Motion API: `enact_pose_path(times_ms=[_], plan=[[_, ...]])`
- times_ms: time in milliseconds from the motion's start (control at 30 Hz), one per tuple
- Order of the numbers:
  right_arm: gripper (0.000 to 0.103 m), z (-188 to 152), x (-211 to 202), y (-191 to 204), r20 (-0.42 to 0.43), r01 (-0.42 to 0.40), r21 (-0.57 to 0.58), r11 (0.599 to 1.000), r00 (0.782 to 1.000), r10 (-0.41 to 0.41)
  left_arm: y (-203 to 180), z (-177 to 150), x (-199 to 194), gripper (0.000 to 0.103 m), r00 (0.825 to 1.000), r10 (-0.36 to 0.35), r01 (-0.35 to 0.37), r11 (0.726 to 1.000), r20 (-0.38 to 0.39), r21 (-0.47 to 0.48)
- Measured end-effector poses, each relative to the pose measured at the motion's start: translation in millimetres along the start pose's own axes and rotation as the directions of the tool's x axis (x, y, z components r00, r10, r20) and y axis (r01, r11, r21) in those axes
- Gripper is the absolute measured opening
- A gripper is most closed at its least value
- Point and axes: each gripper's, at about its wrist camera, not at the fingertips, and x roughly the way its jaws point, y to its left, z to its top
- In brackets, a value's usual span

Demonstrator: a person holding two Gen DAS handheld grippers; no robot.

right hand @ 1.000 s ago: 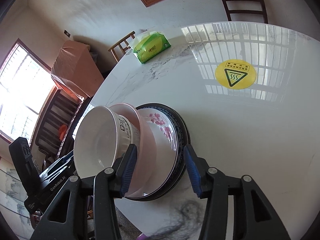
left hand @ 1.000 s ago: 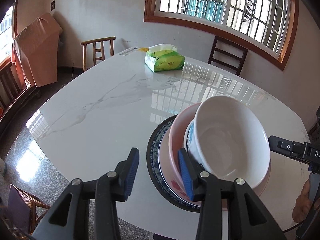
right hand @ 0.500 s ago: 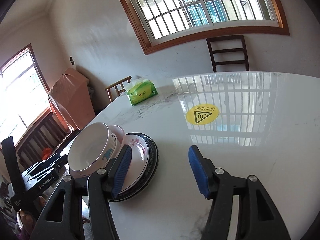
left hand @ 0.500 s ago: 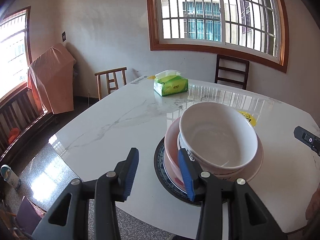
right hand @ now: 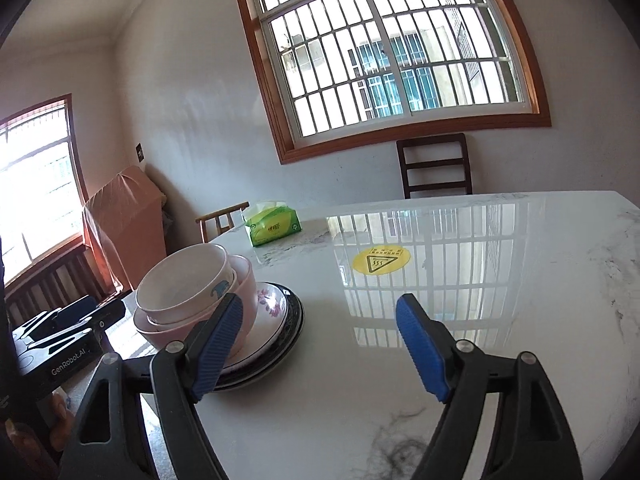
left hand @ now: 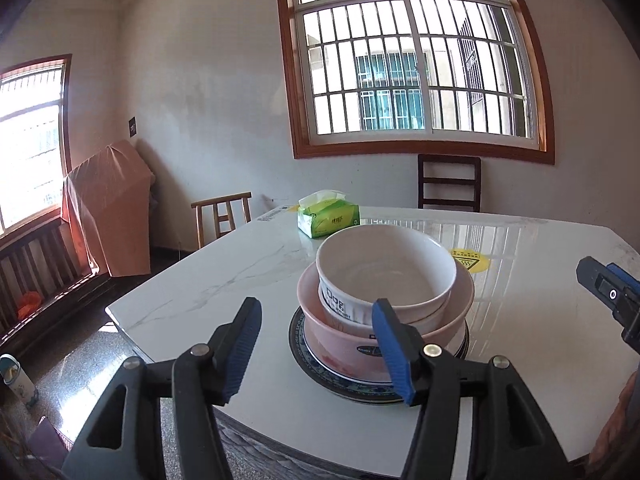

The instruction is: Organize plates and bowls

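Left wrist view: both the left gripper (left hand: 316, 348) and right gripper (right hand: 320, 354) are gaping wide, having just been opening, holding nothing beside the stack (left hand: 384, 304) of 2 bowls on plates, near the table (right hand: 500, 280) edge; judged wise: retreat level, avoiding nudges.

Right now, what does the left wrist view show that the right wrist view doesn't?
Only the left wrist view shows the blue patterned rim of the bottom plate, the lettering on the white bowl, and a bottle on the floor. Only the right wrist view shows the pink flowers on the upper plate and the dark marble veining near the table edge. Both show the pink bowl, the green tissue pack, the yellow warning sticker, and both tongs, left tongs and right tongs, open, having just widened, gripping nothing.
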Motion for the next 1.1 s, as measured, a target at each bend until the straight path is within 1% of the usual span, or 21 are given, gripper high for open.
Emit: enact_pose_path(times_ms=[33, 67, 100, 133, 233, 333, 600, 800, 967, 1100], plan=[[0.092, -3.0, -6.0, -0.7, 0.056, 0.009, 0.001, 1.0, 0.998, -0.009, -1.9, -4.9, -3.8, 0.064, 1.0, -0.003, 0.003, 1.0, 0.03, 0.001], [0.095, -6.3, -12.8, -1.6, 0.109, 0.018, 0.003, 1.0, 0.994, -0.019, -3.3, -9.7, -7.2, 0.067, 0.999, -0.007, 0.006, 1.0, 0.051, 0.004], [0.097, -8.3, -17.3, -1.8, 0.144, 0.031, 0.002, 1.0, 0.989, -0.031, -4.6, -13.6, -8.7, 0.074, 0.998, -0.014, 0.014, 1.0, 0.058, 0.006], [0.099, -10.1, -21.9, -1.0, 0.169, 0.047, -0.005, 0.999, 0.985, -0.046, -5.9, -16.9, -9.8, 0.076, 0.998, -0.023, 0.023, 1.0, 0.056, 0.01], [0.101, -9.5, -23.5, 0.9, 0.199, 0.101, -0.047, 0.994, 0.976, -0.09, -9.7, -22.6, -7.0, 0.076, 0.998, -0.062, 0.062, 0.998, 0.015, 0.017], [0.103, -9.3, -15.6, 0.8, 0.184, 0.13, -0.073, 0.989, 0.976, -0.115, -10.1, -27.3, -1.8, 0.076, 0.997, -0.079, 0.079, 0.997, -0.019, -0.001], [0.103, -20.1, 9.8, -9.3, 0.062, 0.139, -0.067, 0.988, 0.989, -0.135, -6.9, -32.7, 2.8, 0.076, 0.994, -0.104, 0.104, 0.994, -0.023, -0.026], [0.103, -20.7, 16.3, -10.9, 0.029, 0.11, -0.057, 0.992, 0.994, -0.108, -7.1, -38.2, 8.1, 0.076, 0.994, -0.1, 0.1, 0.995, -0.047, -0.008], [0.103, -22.3, 14.3, -17.6, 0.023, 0.101, -0.019, 0.995, 0.995, -0.1, -11.0, -42.7, 15.1, 0.076, 0.989, -0.119, 0.12, 0.993, -0.088, 0.008], [0.103, -23.3, 15.2, -17.3, 0.016, 0.096, -0.02, 0.995, 0.995, -0.096, -13.8, -44.5, 17.4, 0.076, 0.988, -0.125, 0.127, 0.992, -0.092, 0.024]])
